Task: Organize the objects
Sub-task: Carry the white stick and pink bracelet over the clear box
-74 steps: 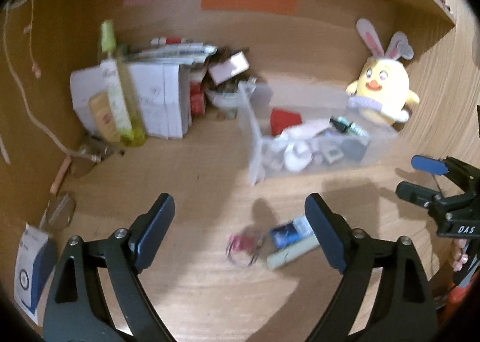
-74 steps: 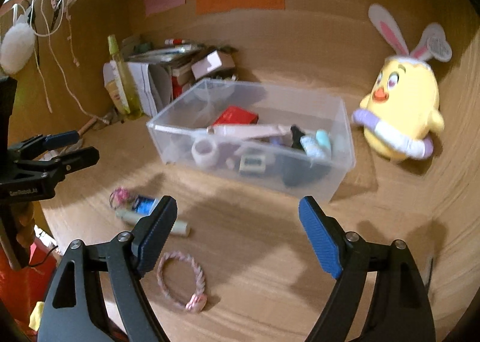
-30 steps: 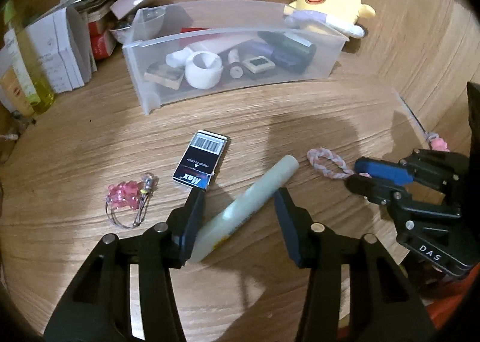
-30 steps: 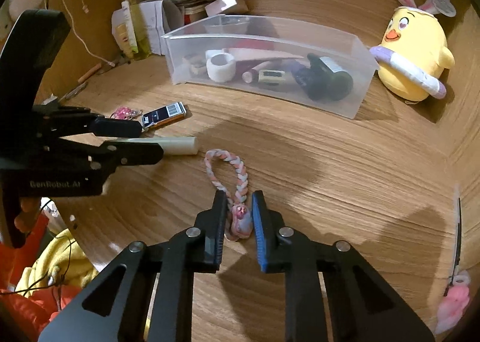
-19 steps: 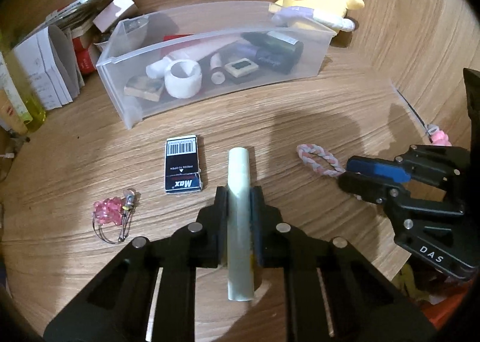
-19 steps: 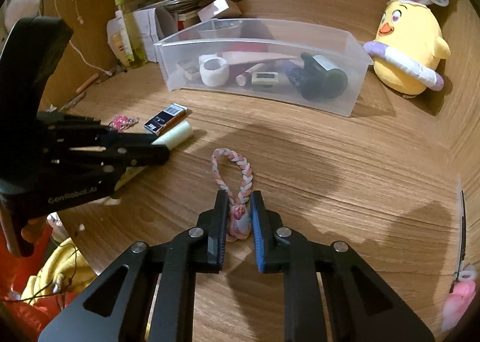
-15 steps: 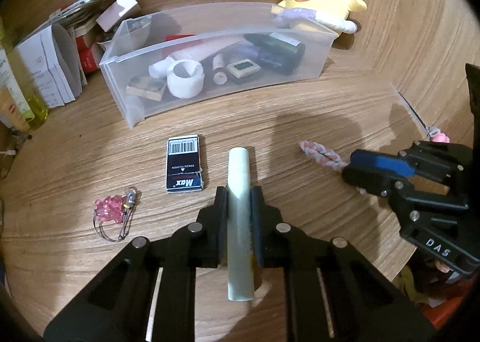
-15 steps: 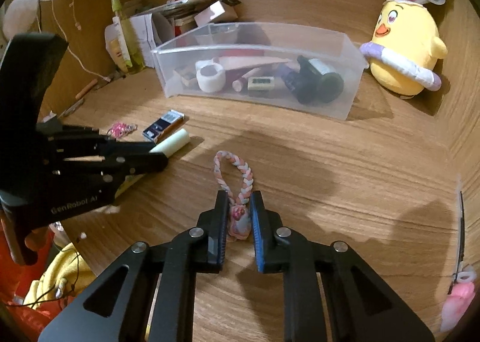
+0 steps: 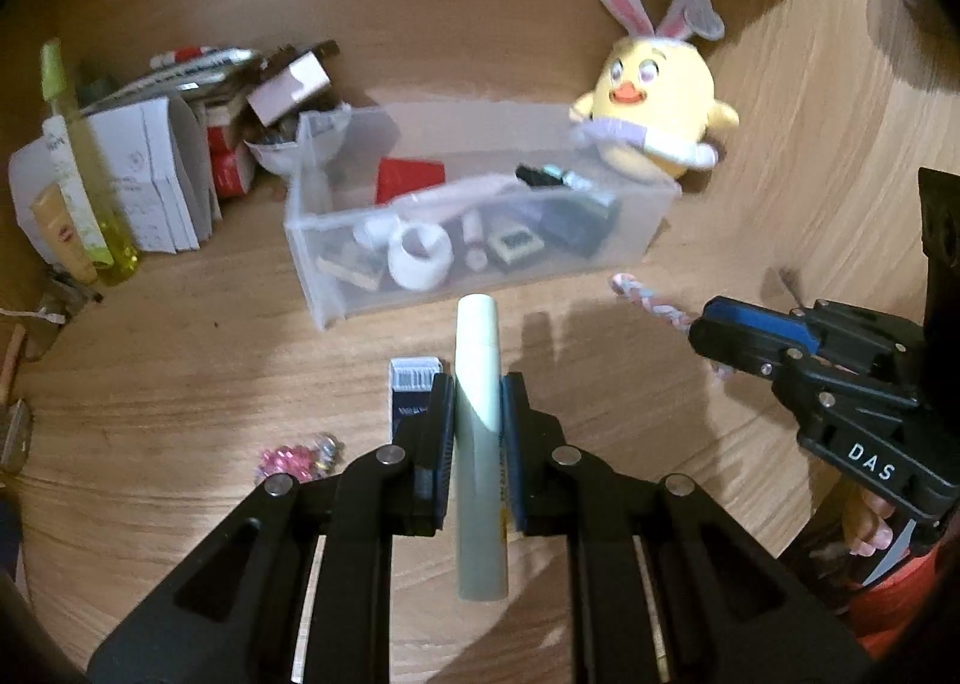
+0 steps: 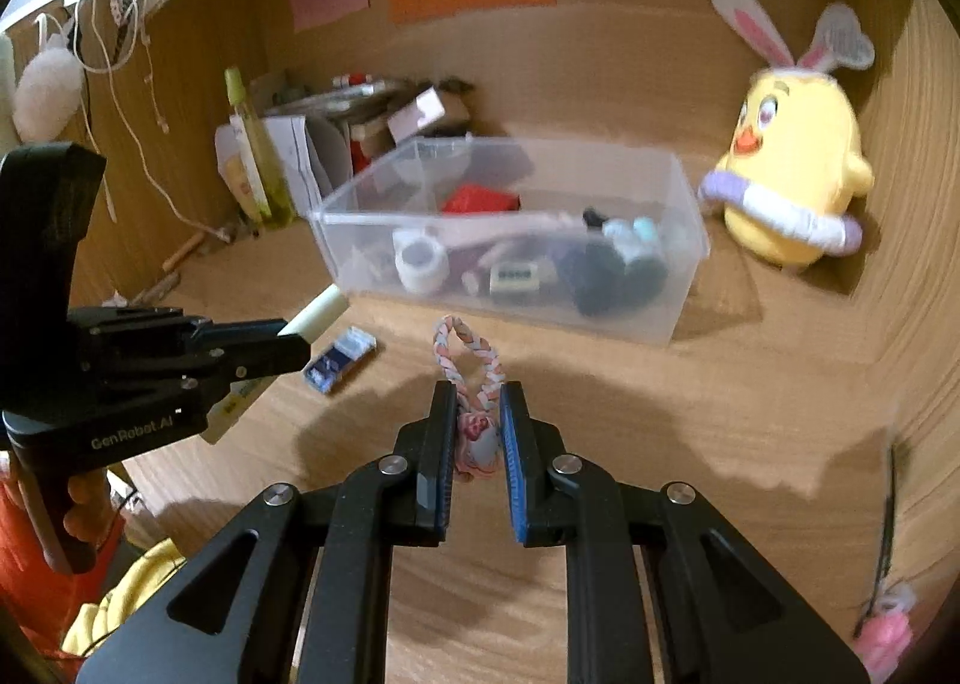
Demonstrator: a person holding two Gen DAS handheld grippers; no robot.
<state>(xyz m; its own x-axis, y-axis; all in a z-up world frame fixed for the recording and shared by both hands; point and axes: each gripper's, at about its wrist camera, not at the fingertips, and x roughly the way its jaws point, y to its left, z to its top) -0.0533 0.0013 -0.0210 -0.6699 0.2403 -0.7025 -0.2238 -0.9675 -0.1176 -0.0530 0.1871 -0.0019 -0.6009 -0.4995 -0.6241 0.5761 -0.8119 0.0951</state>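
The left tongs [image 9: 477, 432] are clamped on a pale green tube [image 9: 478, 384], held above the tabletop [image 9: 180, 384]; the right tongs [image 10: 477, 432] pinch a braided pink-and-white loop [image 10: 465, 351] by its knot, lifted before the clear bin [image 10: 678, 288].

Warm, dim indoor light falls from above, leaving broad soft shadows on the desk [image 9: 180, 384] toward 12 o'clock of each claw. Both views are motion-blurred, worst on the clear bin [image 10: 678, 288]. Fisheye bending and black vignetting ring every edge.
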